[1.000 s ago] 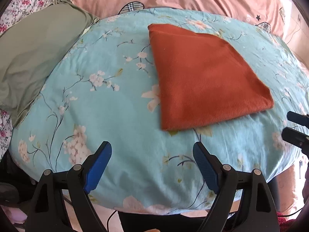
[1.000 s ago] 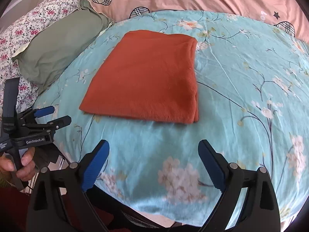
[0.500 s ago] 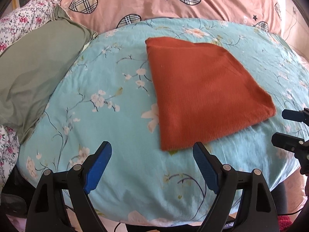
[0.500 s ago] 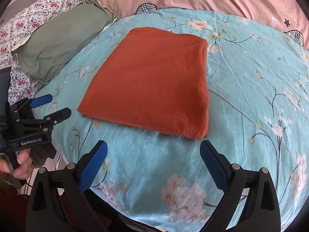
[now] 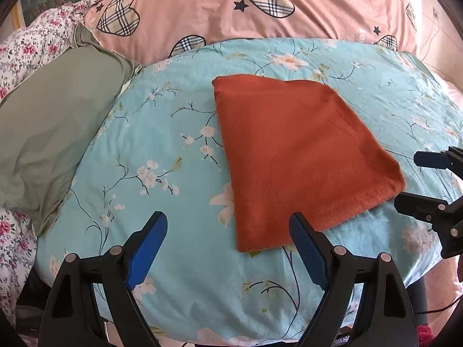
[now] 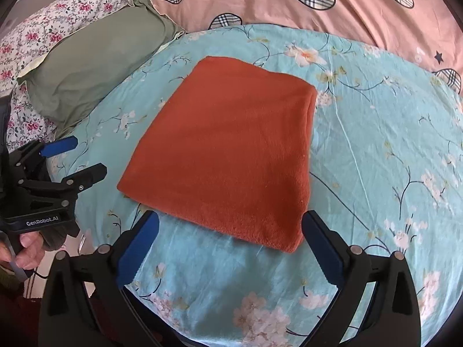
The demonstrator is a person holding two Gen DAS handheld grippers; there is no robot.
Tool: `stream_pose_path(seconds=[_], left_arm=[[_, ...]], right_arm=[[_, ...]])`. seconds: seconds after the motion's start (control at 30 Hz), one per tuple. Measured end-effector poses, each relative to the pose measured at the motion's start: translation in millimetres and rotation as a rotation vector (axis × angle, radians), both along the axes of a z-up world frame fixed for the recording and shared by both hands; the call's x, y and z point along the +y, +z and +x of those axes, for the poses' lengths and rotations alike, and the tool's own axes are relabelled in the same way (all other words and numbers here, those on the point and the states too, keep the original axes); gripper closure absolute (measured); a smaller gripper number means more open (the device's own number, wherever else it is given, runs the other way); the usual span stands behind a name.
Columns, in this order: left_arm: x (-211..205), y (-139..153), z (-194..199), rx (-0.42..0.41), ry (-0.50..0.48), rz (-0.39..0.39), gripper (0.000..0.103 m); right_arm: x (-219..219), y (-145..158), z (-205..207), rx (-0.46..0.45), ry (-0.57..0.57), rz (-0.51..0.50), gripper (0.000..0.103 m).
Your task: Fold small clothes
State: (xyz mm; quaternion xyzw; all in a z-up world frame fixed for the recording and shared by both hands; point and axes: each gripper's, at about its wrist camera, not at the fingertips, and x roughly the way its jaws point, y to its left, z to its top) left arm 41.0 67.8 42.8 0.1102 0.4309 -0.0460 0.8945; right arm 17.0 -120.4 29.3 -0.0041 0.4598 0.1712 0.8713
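A folded rust-orange garment (image 5: 298, 156) lies flat on the turquoise floral cushion (image 5: 162, 150); it also shows in the right wrist view (image 6: 231, 150). My left gripper (image 5: 228, 237) is open and empty, hovering just short of the garment's near left corner. My right gripper (image 6: 230, 235) is open and empty, its fingertips flanking the garment's near edge from above. Each gripper shows in the other's view, the right one (image 5: 411, 179) by the garment's right corner, the left one (image 6: 78, 159) by its left corner.
A green pillow (image 5: 49, 133) lies left of the cushion. A pink quilt with plaid hearts (image 5: 246, 8) lies behind it. A floral sheet (image 6: 43, 31) covers the far left. The cushion's front edge drops off under both grippers.
Both grippers have moved forward toward the garment's near edge, still open. The garment has not moved.
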Motion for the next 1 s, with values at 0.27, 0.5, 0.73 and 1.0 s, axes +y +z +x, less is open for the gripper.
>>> stream_pose_path(seconds=[0.27, 0.5, 0.73, 1.0], left_arm=[[-1, -8, -1, 0.029, -0.002, -0.006, 0.016], [-5, -15, -1, 0.044, -0.011, 0.002, 0.016], [-6, -18, 5, 0.059, -0.015, -0.010, 0.016], [-7, -21, 19, 0.070, -0.003, -0.033, 0.016]], right_arm=[[-7, -8, -2, 0.028, -0.013, 0.005, 0.002], [-6, -10, -5, 0.038, -0.024, 0.016, 0.002], [-8, -11, 0, 0.042, -0.027, 0.023, 0.002], [-6, -8, 10, 0.035, -0.028, 0.038, 0.002]])
